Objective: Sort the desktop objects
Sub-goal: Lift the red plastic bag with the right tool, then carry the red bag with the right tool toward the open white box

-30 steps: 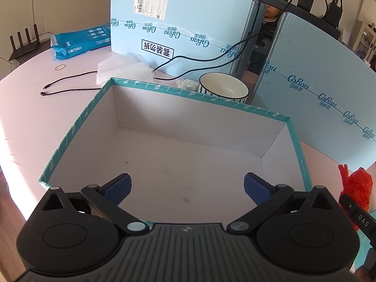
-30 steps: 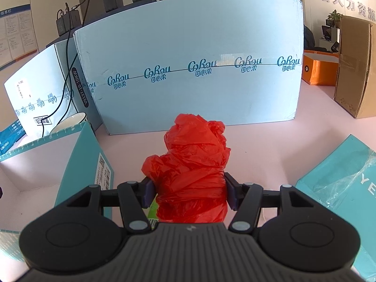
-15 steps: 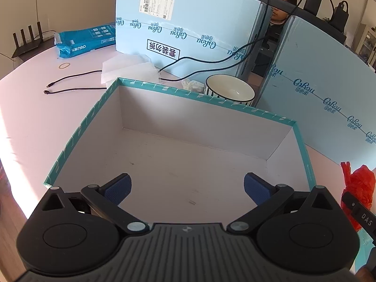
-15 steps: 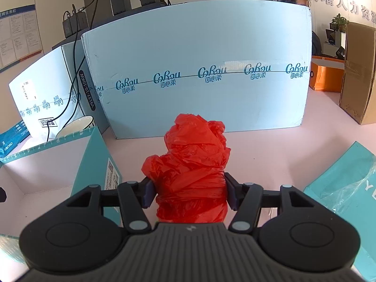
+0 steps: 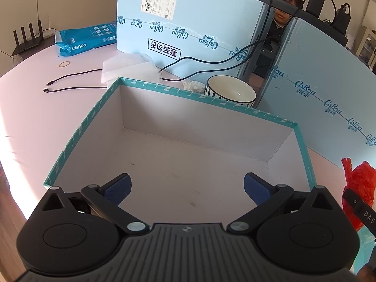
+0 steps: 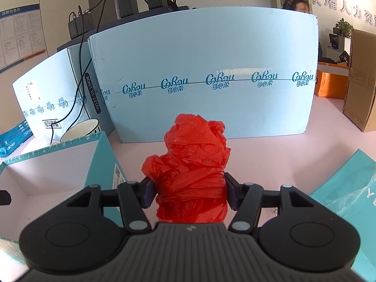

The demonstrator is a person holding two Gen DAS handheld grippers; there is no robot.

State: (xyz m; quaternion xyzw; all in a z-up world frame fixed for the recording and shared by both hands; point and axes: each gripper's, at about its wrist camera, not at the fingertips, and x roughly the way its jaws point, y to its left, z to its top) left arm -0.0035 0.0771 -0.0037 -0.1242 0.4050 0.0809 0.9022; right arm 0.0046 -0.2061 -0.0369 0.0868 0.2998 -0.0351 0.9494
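Observation:
My right gripper [image 6: 189, 193] is shut on a crumpled red plastic bag [image 6: 192, 164] and holds it above the pink table, just right of the teal-rimmed open box [image 6: 98, 162]. The bag also shows at the right edge of the left wrist view [image 5: 359, 188]. My left gripper [image 5: 186, 188] is open and empty, hovering over the near side of the box [image 5: 87, 119], whose white inside holds nothing.
A striped bowl [image 5: 231, 91] and crumpled tissue [image 5: 193, 85] sit behind the box. Light blue cartons [image 6: 211, 75] stand at the back. A black cable [image 5: 70, 82], white sheets [image 5: 129, 68] and a blue packet [image 5: 87, 37] lie at the left. A teal lid [image 6: 350, 183] lies at the right.
Both grippers have drawn back and risen slightly; the box and cartons appear a little farther away. The red bag stays held in my right gripper. My left gripper stays open.

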